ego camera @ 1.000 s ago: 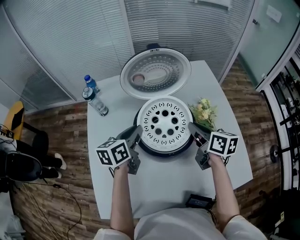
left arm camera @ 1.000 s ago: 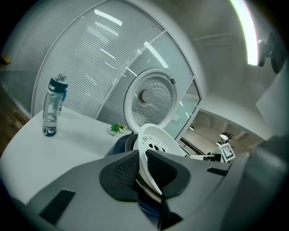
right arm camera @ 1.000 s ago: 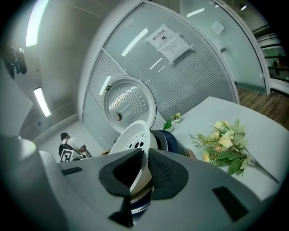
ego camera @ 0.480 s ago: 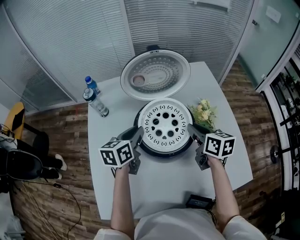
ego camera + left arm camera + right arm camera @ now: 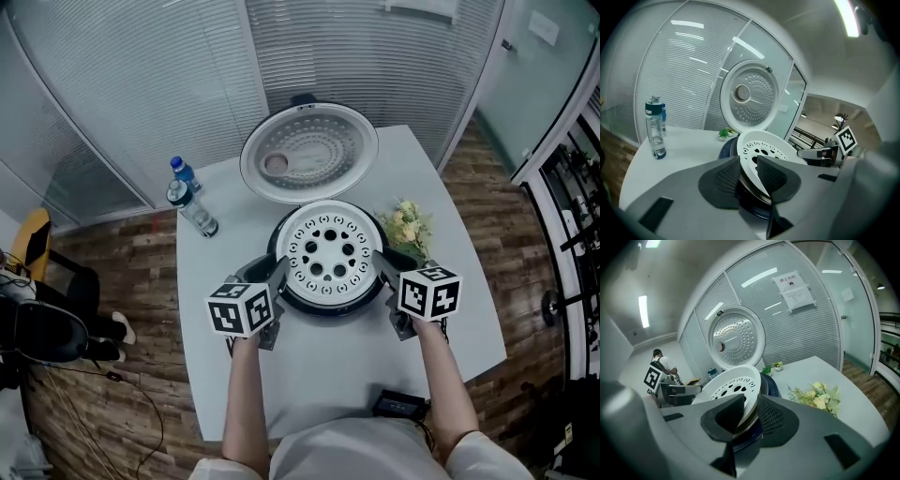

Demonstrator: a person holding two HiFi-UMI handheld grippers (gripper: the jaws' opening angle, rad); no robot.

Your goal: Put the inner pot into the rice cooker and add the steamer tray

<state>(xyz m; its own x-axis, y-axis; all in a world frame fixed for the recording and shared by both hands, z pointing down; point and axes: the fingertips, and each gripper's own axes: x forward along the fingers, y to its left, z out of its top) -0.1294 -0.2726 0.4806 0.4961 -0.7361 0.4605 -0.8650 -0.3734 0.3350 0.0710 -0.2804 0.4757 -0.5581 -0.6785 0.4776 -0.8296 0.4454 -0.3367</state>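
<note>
The white steamer tray [image 5: 328,253], round with many holes, lies on top of the dark blue rice cooker [image 5: 330,305], whose lid [image 5: 309,150] stands open behind it. My left gripper [image 5: 277,274] is at the tray's left rim and my right gripper [image 5: 382,265] is at its right rim. In the left gripper view the rim [image 5: 746,164] passes between the pads of the left gripper [image 5: 747,174] with a gap showing. The right gripper [image 5: 751,416] likewise straddles the rim [image 5: 740,380] loosely. Both pairs of jaws have just been opening, with the tray rim still between them.
Two water bottles [image 5: 192,206] stand at the table's left back. A bunch of pale flowers [image 5: 408,225] lies right of the cooker. A black device [image 5: 398,405] sits at the table's [image 5: 328,366] front edge. Glass walls with blinds stand close behind the table.
Both grippers have rolled about their own axes, so the marker cubes now face differently, and their jaws stand wider. The hands and the tray stay where they were.
</note>
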